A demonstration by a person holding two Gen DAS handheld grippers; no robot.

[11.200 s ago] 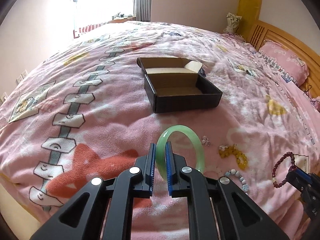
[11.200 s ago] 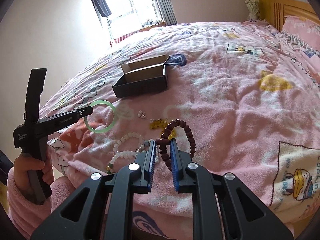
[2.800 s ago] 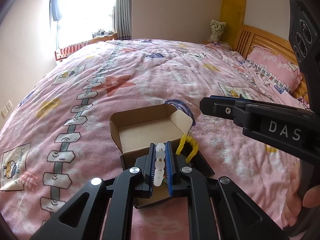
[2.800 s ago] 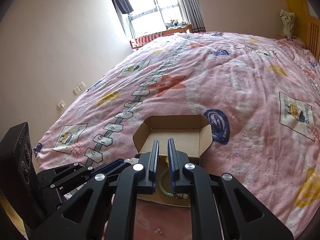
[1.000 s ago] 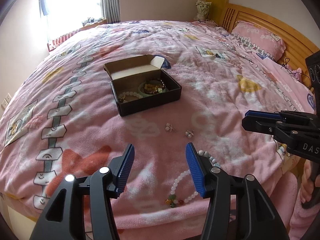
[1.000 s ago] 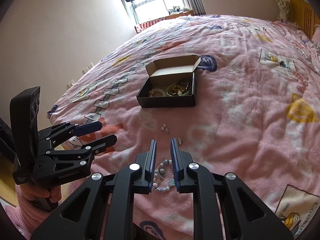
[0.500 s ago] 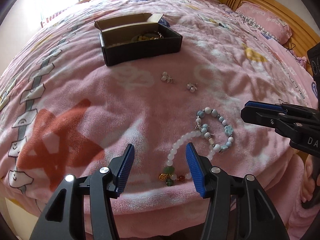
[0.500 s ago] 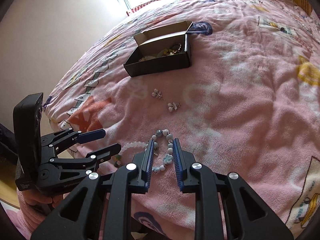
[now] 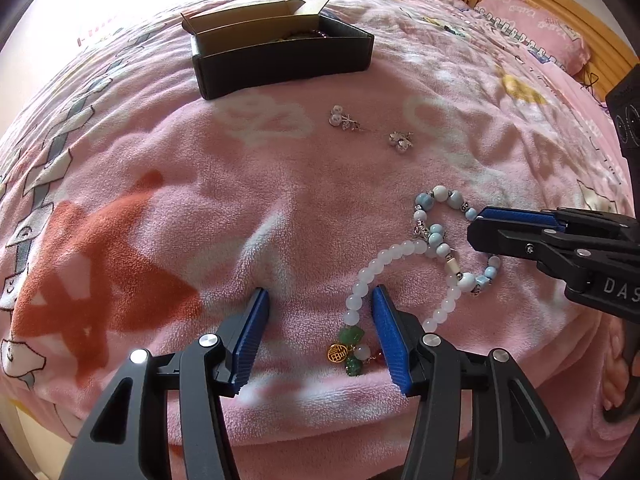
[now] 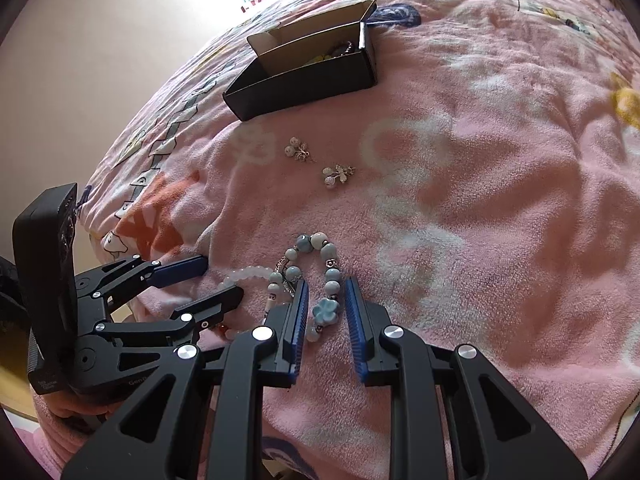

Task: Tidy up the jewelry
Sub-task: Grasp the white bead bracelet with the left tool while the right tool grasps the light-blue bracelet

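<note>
Pink blanket [image 9: 168,184] covers the bed, with a black box [image 9: 280,56] of jewelry and two earrings [image 9: 344,120] beyond. Left hand-held gripper [image 9: 318,316] stands apart, straddling one side of the white bead bracelet [image 9: 372,272]. Right hand-held gripper [image 10: 326,308], narrowly parted, flanks the blue bead bracelet [image 10: 328,280] without clamping it.

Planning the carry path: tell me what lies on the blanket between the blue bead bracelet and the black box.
Two small pearl earrings lie apart on the pink blanket between the blue bead bracelet and the black box; both wrist views show this.
</note>
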